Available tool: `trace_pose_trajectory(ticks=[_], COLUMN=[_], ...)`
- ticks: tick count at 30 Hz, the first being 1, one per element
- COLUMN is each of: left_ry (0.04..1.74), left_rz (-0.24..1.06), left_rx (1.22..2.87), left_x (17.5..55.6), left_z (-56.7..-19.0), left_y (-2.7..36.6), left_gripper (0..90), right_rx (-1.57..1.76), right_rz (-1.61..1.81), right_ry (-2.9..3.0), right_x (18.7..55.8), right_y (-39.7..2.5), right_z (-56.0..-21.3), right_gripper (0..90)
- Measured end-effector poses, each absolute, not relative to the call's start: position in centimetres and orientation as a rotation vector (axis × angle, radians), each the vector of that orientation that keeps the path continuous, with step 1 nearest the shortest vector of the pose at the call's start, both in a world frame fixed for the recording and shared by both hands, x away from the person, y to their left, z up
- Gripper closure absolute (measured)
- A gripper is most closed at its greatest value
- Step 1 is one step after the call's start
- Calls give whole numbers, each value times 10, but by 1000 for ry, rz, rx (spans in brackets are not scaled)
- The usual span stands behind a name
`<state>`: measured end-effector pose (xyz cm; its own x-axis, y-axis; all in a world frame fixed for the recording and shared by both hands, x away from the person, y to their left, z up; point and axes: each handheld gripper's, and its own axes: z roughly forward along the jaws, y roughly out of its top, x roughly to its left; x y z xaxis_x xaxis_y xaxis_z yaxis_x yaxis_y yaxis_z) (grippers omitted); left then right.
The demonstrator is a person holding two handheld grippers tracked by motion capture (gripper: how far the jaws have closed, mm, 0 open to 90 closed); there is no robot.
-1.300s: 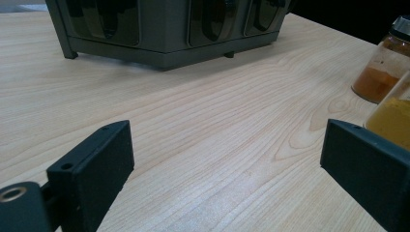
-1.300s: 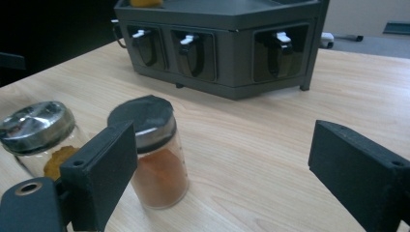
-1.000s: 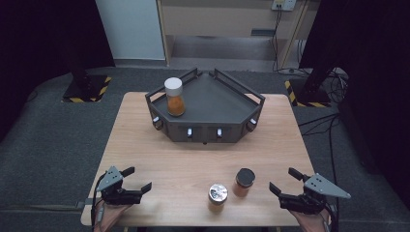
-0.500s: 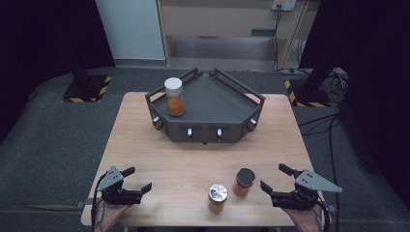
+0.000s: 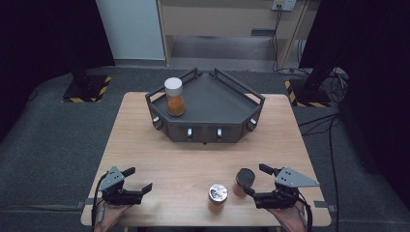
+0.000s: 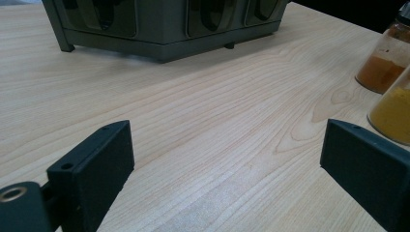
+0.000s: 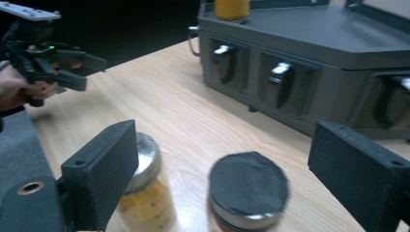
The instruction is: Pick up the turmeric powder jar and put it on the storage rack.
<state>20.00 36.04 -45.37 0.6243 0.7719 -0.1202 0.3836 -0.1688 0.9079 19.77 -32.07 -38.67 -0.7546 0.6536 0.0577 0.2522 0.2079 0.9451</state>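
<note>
Two small spice jars stand near the table's front edge: a silver-lidded jar (image 5: 218,195) and a black-lidded jar (image 5: 244,179). My right gripper (image 5: 256,181) is open just right of the black-lidded jar, its jaws wide on either side of the jar's near edge. In the right gripper view the black-lidded jar (image 7: 249,188) sits between the jaws and the silver-lidded jar (image 7: 142,193) is by the left jaw. My left gripper (image 5: 139,178) stands open at the front left, holding nothing. A white-lidded jar (image 5: 174,96) of orange powder stands on the dark grey tray (image 5: 227,104).
The grey tray (image 7: 314,48) has raised rails and recessed handles on its front faces, and takes up the far middle of the wooden table (image 5: 159,145). Bare wood lies between the tray and the grippers. Dark floor surrounds the table.
My right gripper has moved left, closing in on the black-lidded jar. The left gripper and all jars have stayed put.
</note>
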Motion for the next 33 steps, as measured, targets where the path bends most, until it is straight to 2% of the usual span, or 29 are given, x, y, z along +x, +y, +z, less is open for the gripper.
trace_pose_trajectory(ticks=[33], left_ry=[936], left_rz=[454], left_rx=[1800], left_x=[201], left_z=[-452], left_y=[359], left_gripper=[43], right_rx=[694], right_rz=[1594], right_ry=[2358], right_x=[223], right_y=[-267], right_z=[-400], right_gripper=[130])
